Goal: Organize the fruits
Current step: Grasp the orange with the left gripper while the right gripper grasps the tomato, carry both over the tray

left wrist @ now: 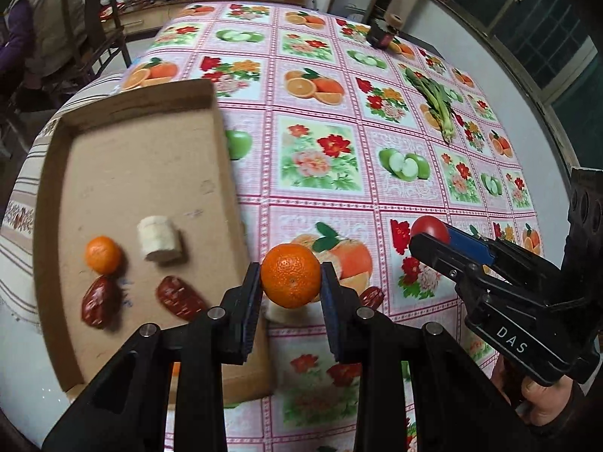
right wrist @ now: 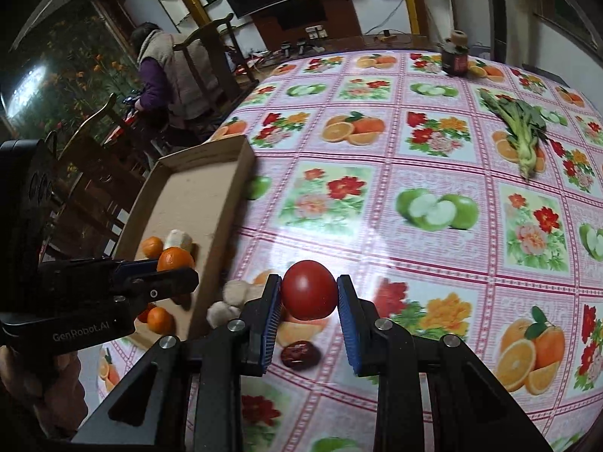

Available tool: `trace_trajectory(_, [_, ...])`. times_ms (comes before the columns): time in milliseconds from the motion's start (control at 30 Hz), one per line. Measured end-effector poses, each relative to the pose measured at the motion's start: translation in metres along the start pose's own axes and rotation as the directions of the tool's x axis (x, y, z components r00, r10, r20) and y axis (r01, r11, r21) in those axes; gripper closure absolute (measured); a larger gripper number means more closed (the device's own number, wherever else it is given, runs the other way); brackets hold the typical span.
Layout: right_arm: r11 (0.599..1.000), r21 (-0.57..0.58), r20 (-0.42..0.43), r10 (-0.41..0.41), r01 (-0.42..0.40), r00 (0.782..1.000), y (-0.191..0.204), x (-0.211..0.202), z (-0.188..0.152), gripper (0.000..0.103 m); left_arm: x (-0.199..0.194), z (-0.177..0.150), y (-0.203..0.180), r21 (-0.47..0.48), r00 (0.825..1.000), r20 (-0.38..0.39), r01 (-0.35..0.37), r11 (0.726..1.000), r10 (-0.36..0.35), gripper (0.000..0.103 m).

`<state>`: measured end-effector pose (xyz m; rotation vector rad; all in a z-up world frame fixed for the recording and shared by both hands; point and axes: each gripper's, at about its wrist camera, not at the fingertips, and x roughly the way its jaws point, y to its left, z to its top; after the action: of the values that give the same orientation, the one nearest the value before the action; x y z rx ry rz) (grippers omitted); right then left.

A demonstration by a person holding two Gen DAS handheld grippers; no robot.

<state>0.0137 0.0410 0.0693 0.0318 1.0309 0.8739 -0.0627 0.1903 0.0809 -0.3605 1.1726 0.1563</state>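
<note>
My left gripper [left wrist: 290, 275] is shut on a mandarin [left wrist: 290, 263], held just right of the cardboard tray [left wrist: 225, 139]. Inside the tray lie a smaller mandarin [left wrist: 102, 254], a banana piece [left wrist: 160, 241] and two red dates [left wrist: 100, 307]. My right gripper [right wrist: 309, 293] is shut on a red tomato [right wrist: 309, 288] above the tablecloth. A date [right wrist: 299, 354] lies on the cloth below it, with pale banana pieces [right wrist: 231, 293] beside the tray [right wrist: 230, 207]. In the right wrist view the left gripper [right wrist: 177, 269] and its mandarin [right wrist: 174, 258] hang over the tray's near end.
A leafy green vegetable [left wrist: 437, 103] lies at the far right of the fruit-patterned tablecloth [left wrist: 320, 158]. A dark jar [left wrist: 380, 34] stands near the far edge. A person [right wrist: 169, 75] sits on a wooden chair beyond the table's left side.
</note>
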Motion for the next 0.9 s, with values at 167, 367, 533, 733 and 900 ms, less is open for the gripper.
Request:
trace_trajectory(167, [0.999, -0.028, -0.003, 0.014, -0.014, 1.000, 0.021, 0.005, 0.002, 0.073, -0.009, -0.006, 0.018, -0.023, 1.000, 0.002, -0.007, 1.000, 0.007, 0.076])
trace_trajectory(367, [0.998, -0.052, -0.005, 0.028, -0.028, 1.000, 0.041, 0.011, 0.005, 0.073, -0.015, -0.010, 0.037, -0.041, 1.000, 0.008, -0.022, 0.999, 0.022, 0.076])
trace_trajectory(533, [0.997, -0.068, -0.007, 0.037, -0.037, 0.999, 0.053, 0.016, 0.010, 0.073, -0.017, -0.010, 0.049, -0.049, 0.999, 0.014, -0.029, 0.998, 0.029, 0.076])
trace_trajectory(733, [0.995, -0.086, -0.014, 0.048, -0.049, 0.999, 0.065, 0.022, 0.015, 0.073, -0.020, -0.009, 0.060, -0.058, 0.999, 0.019, -0.034, 0.998, 0.035, 0.076])
trace_trajectory(900, [0.993, -0.101, -0.019, 0.059, -0.061, 0.998, 0.075, 0.028, 0.021, 0.073, -0.021, -0.007, 0.066, -0.062, 0.999, 0.025, -0.045, 0.997, 0.046, 0.076])
